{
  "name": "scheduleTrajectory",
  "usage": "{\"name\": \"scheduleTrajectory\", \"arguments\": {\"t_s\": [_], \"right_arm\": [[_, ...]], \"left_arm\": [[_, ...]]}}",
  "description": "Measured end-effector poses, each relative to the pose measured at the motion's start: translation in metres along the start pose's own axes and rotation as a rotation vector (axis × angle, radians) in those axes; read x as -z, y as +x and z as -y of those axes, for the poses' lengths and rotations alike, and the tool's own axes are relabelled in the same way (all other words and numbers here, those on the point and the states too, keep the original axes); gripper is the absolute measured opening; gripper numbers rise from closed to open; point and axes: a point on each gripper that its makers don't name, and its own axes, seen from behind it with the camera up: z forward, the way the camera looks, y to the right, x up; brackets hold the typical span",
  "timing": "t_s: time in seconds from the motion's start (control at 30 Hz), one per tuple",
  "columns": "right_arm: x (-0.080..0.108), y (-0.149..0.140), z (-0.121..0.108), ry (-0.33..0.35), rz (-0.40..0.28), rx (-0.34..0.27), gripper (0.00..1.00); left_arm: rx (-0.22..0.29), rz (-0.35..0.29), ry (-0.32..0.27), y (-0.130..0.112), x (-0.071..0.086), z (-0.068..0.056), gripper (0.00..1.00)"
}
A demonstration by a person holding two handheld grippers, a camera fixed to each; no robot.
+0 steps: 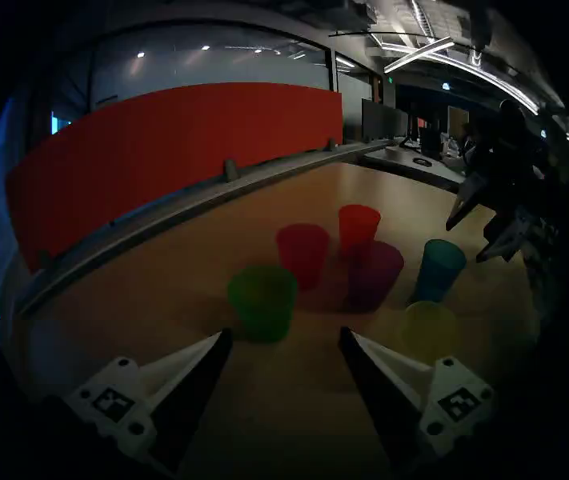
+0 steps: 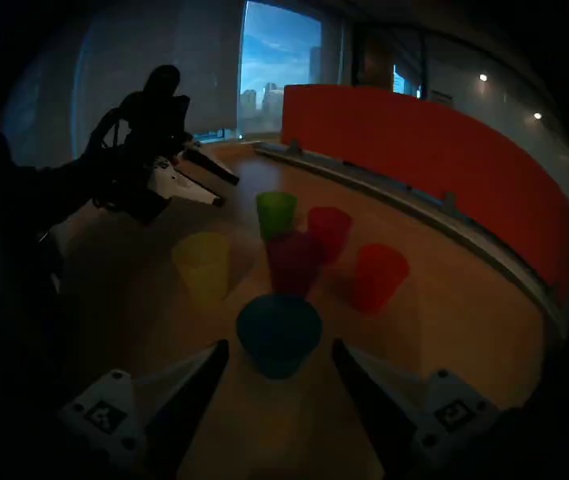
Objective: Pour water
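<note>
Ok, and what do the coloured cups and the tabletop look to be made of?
The green cup and yellow cup, like the others, are probably translucent plastic with a smooth finish, since the table's tone seems to show through their walls. The tabletop is wood or wood-look laminate, with a warm brown, semi-matte face and soft reflections. The dim light leaves open which.

Six cups (image 1: 374, 274) stand clustered on the table (image 1: 204, 264), away from its edges. A partition (image 1: 164, 152) runs along one long edge; two cups stand nearest it, two farthest.
</note>
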Motion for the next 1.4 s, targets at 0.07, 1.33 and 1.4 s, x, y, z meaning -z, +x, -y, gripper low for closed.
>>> {"name": "scheduleTrajectory", "arguments": {"t_s": [0.07,1.33,1.4], "right_arm": [[-0.003,-0.003,-0.001,0.002,0.006,0.0,0.97],[-0.06,-0.019,-0.001,0.065,0.034,-0.012,0.95],[-0.061,-0.02,-0.002,0.066,0.034,-0.013,0.95]], "left_arm": [[-0.007,0.006,-0.002,-0.001,-0.003,0.001,0.99],[-0.023,0.11,-0.034,-0.005,-0.076,0.023,1.0],[-0.021,0.107,-0.042,-0.002,-0.079,0.021,0.99]]}}
